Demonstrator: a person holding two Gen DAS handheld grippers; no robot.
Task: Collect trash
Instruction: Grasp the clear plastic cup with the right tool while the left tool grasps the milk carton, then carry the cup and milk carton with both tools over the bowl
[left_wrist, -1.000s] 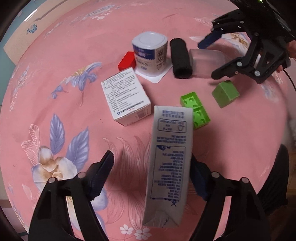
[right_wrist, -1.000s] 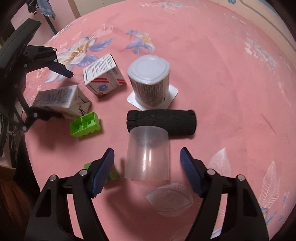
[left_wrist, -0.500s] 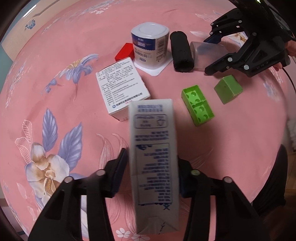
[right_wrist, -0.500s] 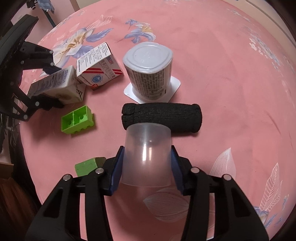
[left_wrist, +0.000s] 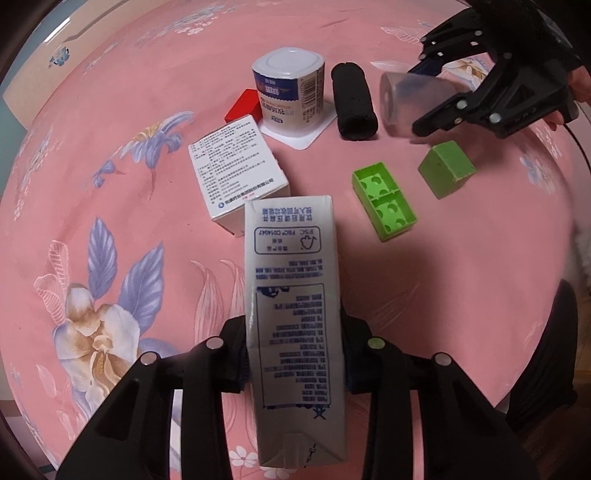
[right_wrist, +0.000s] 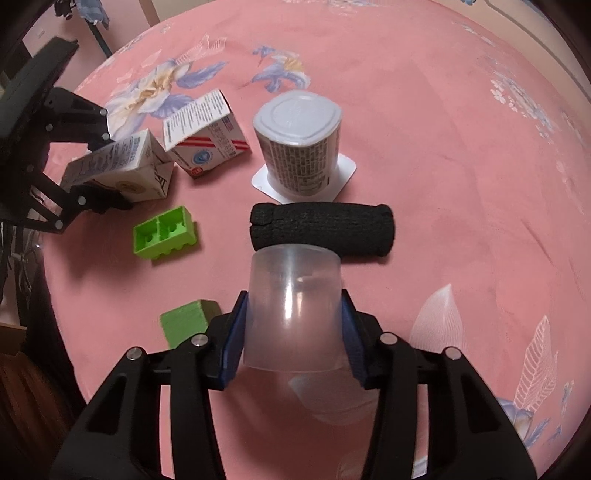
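Pink floral cloth (left_wrist: 461, 266), green blocks (left_wrist: 384, 201), blk roll (left_wrist: 354, 101).

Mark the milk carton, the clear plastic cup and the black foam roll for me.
milk carton (left_wrist: 295, 306): left wrist view, printed top face.
clear plastic cup (right_wrist: 293, 310): right wrist view, side wall.
black foam roll (right_wrist: 321, 229): right wrist view, middle of its side.

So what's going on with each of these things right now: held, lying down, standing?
Left tongs: shut on the milk carton.
Milk carton: gripped by its sides.
Right tongs: shut on the plastic cup.
Plastic cup: gripped, base pointing away.
Yogurt tub: upside down on its lid.
Black roll: lying on its side.
Medicine box: closed, on the tablecloth.
Green brick: hollow side up.
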